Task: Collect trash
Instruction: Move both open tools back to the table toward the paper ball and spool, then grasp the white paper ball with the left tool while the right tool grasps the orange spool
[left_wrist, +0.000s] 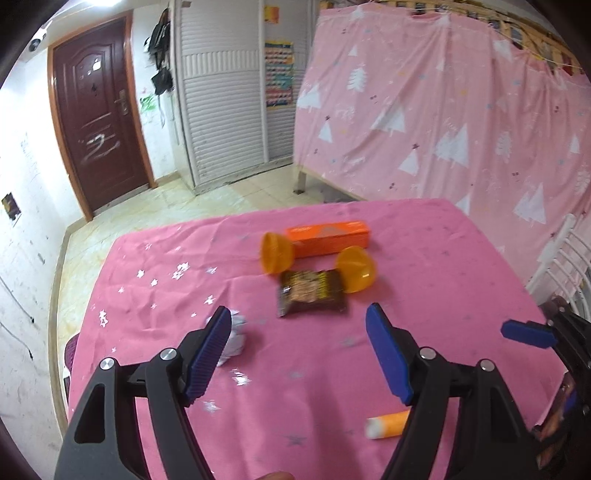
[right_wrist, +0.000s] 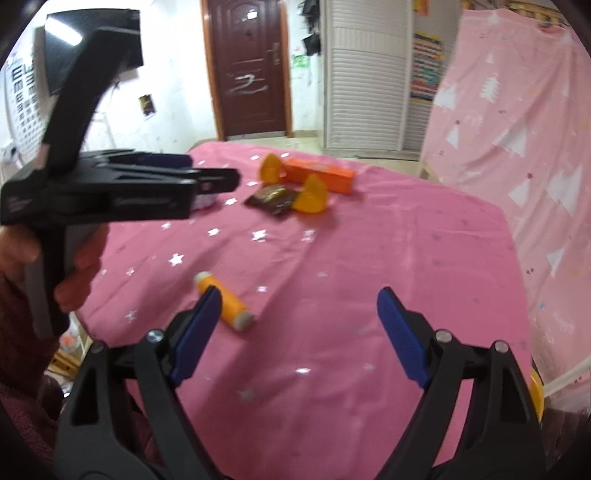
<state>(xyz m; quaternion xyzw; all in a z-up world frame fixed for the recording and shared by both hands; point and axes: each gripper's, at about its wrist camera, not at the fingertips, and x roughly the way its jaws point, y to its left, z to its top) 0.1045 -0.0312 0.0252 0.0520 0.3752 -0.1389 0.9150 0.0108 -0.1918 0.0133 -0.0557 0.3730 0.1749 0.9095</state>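
Observation:
On the pink star-print tablecloth (left_wrist: 184, 280) lie a brown snack wrapper (left_wrist: 312, 292), an orange box (left_wrist: 328, 237), two orange plastic half-shells (left_wrist: 276, 253) (left_wrist: 356, 268), a crumpled white paper ball (left_wrist: 235, 336) and an orange-and-white tube (left_wrist: 388, 424). My left gripper (left_wrist: 297, 345) is open and empty above the cloth, its left pad beside the paper ball. My right gripper (right_wrist: 295, 332) is open and empty, its left pad just over the tube (right_wrist: 226, 301). The wrapper (right_wrist: 271, 201), box (right_wrist: 319, 174) and shells (right_wrist: 312, 195) lie farther off. The left gripper shows from the side (right_wrist: 207, 177) in the right wrist view.
A pink tree-print curtain (left_wrist: 443, 122) hangs behind the table. A brown door (left_wrist: 98, 122) and a white louvred cabinet (left_wrist: 225, 96) stand across the tiled floor. A white chair (left_wrist: 561, 258) is at the table's right edge. A yellow object (right_wrist: 535, 393) peeks out at the right.

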